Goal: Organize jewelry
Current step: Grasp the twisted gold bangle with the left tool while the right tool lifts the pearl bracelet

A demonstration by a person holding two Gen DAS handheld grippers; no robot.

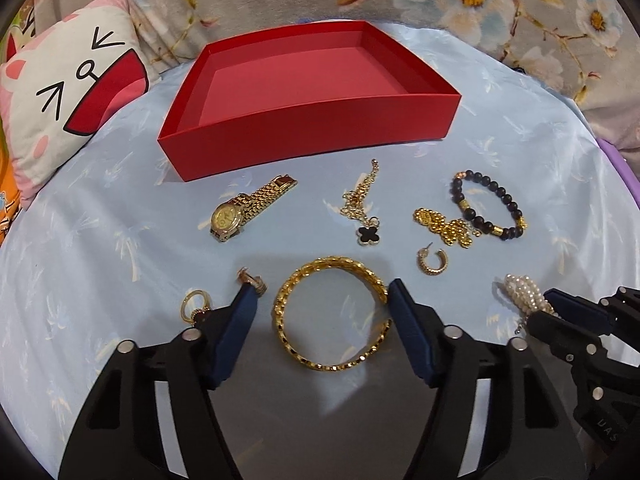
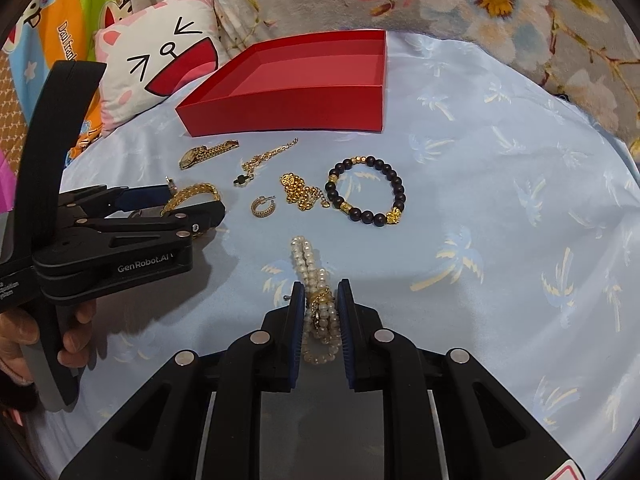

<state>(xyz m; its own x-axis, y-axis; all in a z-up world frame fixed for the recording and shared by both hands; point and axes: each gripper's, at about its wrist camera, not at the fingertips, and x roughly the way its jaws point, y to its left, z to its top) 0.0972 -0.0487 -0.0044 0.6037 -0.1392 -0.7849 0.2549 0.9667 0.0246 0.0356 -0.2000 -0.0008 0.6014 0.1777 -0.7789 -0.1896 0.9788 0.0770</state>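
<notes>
An empty red box (image 1: 304,122) sits at the back of the blue cloth; it also shows in the right wrist view (image 2: 288,110). My left gripper (image 1: 322,292) is open, its fingers on either side of a gold bangle (image 1: 332,316) lying on the cloth. My right gripper (image 2: 320,290) is shut on a pearl bracelet (image 2: 316,300), which also shows in the left wrist view (image 1: 524,292). Loose on the cloth lie a gold watch (image 1: 248,208), a clover pendant chain (image 1: 362,208), a gold bead chain (image 1: 444,226), a black bead bracelet (image 1: 490,204), a hoop earring (image 1: 432,262) and rings (image 1: 196,306).
A cat-face pillow (image 1: 64,92) lies left of the box. A floral blanket (image 1: 500,4) runs along the back. The blue cloth (image 2: 500,200) spreads to the right of the jewelry.
</notes>
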